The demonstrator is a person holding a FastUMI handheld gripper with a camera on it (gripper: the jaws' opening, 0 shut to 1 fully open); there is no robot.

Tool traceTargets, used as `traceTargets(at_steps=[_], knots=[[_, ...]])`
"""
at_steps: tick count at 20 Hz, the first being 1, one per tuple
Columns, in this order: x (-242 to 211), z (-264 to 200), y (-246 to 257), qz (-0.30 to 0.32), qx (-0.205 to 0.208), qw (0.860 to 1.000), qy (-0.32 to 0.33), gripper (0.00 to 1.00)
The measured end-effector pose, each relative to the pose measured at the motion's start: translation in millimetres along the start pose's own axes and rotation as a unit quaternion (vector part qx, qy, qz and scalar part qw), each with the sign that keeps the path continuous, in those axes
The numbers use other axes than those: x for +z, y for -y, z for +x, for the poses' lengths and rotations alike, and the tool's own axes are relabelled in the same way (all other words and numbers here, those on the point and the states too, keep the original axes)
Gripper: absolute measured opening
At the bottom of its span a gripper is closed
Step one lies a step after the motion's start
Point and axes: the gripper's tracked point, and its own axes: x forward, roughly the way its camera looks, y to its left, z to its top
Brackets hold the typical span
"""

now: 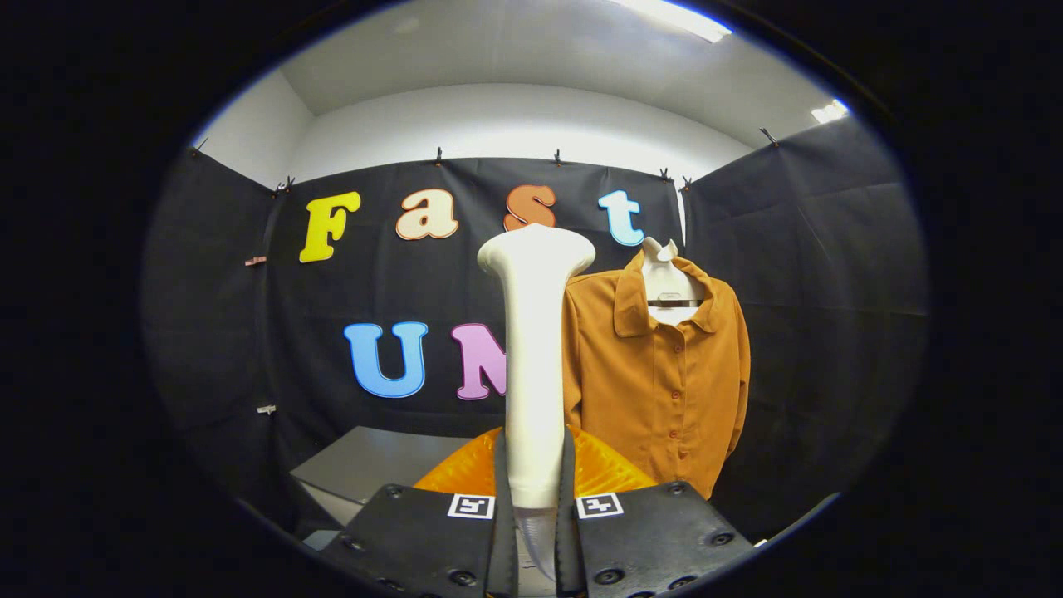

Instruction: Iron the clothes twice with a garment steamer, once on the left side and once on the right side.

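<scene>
My tongs (pixel 533 498) clamp the steamer (pixel 533 349) upright by its handle, head up; shirt (pixel 664 382) hangs just beyond, to the right.

Grey table (pixel 365 465): flat matte top, low in the booth, left of and beyond the fingers. One corner points twd camera. Back edge meets the black cloth wall (pixel 830 332). Right part of the top is hidden behind an orange dome, so contents there can't be told.

2nd carrier: white bust form (pixel 664 282), upright, right of table, in front of wall. Neck stub and chest patch show in the open collar, w/ a dark bar across. Orange shirt (pixel 656 390) hangs directly on it, buttoned down the front, sleeves straight at the sides.

Gripper (pixel 534 453): both fingers pressed on the handle of the white garment steamer (pixel 531 349), which stands upright w/ its head up, just left of the shirt.
</scene>
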Motion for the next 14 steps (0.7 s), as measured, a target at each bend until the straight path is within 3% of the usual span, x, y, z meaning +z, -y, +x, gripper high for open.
traceTargets(at_steps=[14], knots=[[-5.5,-32.8,-22.7,-0.012,0.012,1.0,0.002,0.21]])
